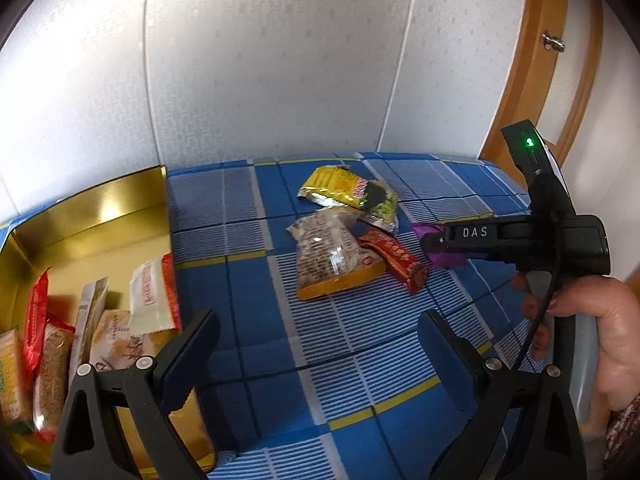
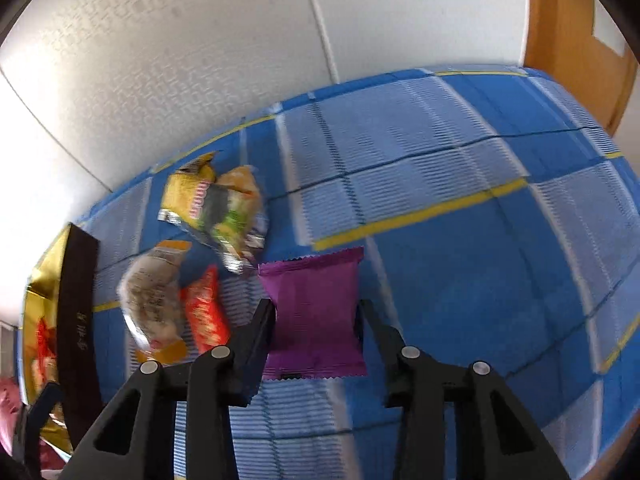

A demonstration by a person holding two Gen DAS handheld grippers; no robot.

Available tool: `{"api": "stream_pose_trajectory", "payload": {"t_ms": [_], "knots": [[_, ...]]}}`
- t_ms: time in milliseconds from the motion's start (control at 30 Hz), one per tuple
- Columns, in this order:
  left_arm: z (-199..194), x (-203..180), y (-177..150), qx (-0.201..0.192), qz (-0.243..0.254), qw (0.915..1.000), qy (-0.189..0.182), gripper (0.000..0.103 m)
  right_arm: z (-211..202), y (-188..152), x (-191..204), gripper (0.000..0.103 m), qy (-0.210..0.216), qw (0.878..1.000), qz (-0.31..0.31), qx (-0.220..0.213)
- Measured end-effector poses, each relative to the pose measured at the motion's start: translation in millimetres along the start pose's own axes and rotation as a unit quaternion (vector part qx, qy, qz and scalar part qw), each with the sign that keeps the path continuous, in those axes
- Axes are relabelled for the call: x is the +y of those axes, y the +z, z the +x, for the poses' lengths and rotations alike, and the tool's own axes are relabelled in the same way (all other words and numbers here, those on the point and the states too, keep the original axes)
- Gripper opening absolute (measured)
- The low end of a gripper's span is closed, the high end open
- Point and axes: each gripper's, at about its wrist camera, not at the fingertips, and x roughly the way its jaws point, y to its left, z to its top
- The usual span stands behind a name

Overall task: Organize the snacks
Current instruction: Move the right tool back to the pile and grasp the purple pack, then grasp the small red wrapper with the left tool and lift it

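Note:
On the blue checked cloth [image 1: 360, 360] lies a small pile of snacks: a yellow-green packet [image 1: 352, 192], a clear packet with an orange edge [image 1: 332, 256] and a red bar [image 1: 396, 260]. To their right lies a purple packet [image 2: 312, 280], and my right gripper [image 2: 316, 308] is shut on it, both pads pressing its sides. From the left wrist view the right gripper [image 1: 430, 242] reaches in from the right, with the purple packet [image 1: 444, 260] partly hidden under its tip. My left gripper [image 1: 320, 320] hangs open over the cloth with nothing between its fingers, beside the gold box.
A gold box [image 1: 100, 216] at the left holds several upright snack packets [image 1: 148, 300]; its dark outer wall [image 2: 78, 300] shows in the right wrist view. A person's hand [image 1: 592, 320] holds the right gripper. A white wall stands behind and a wooden door frame [image 1: 536, 60] at the right.

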Motion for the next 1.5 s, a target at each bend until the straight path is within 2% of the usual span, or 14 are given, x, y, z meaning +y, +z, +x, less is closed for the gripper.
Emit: {"api": "stream_pose_trajectory", "payload": {"t_ms": [133, 300, 433, 567, 700, 767, 833, 1000, 1167, 1300, 1500], "knots": [[6.2, -12.8, 1.9, 0.001, 0.018, 0.9997, -0.014, 0.099, -8.5, -6.8, -9.5, 0.042, -0.055, 0.998, -0.024, -0.002], [23.8, -29.0, 7.2, 0.018, 0.026, 0.9993, -0.019, 0.099, -16.0, -14.3, -27.4, 0.042, -0.054, 0.998, -0.011, 0.007], [44.6, -38.6, 15.9, 0.037, -0.01, 0.9988, -0.03, 0.098, -19.4, -16.0, -43.1, 0.042, -0.052, 0.999, 0.008, 0.01], [75.4, -46.2, 25.3, 0.081, -0.069, 0.9933, -0.045, 0.077, -19.3, -12.7, -47.9, 0.042, -0.047, 0.999, 0.021, 0.014], [100.2, -55.6, 35.2, 0.102, -0.083, 0.9909, -0.029, 0.061, -18.2, -11.0, -50.5, 0.042, -0.044, 0.999, 0.02, 0.017], [109.2, -59.9, 42.1, 0.099, -0.077, 0.9919, -0.016, 0.06, -18.7, -11.1, -51.9, 0.042, -0.041, 0.999, 0.021, 0.017], [115.5, -61.4, 45.6, 0.099, -0.074, 0.9923, -0.008, 0.054, -20.2, -10.0, -52.4, 0.042, -0.037, 0.999, 0.023, 0.018], [116.5, -63.4, 40.2, 0.08, -0.015, 0.9964, 0.022, 0.026, -19.0, -8.5, -53.4, 0.042, -0.032, 0.999, 0.031, 0.021], [104.1, -59.0, 22.0, 0.061, 0.042, 0.9969, 0.027, 0.025, -14.9, -7.8, -50.7, 0.042, -0.026, 0.999, 0.037, 0.023], [91.5, -53.8, 6.3, 0.05, 0.064, 0.9965, 0.021, 0.024, -14.4, -9.7, -44.1, 0.042, -0.028, 0.999, 0.032, 0.022], [70.7, -42.5, -12.8, 0.049, 0.087, 0.9949, -0.014, 0.022, -18.0, -16.2, -33.6, 0.041, -0.035, 0.999, 0.017, 0.017]]}}
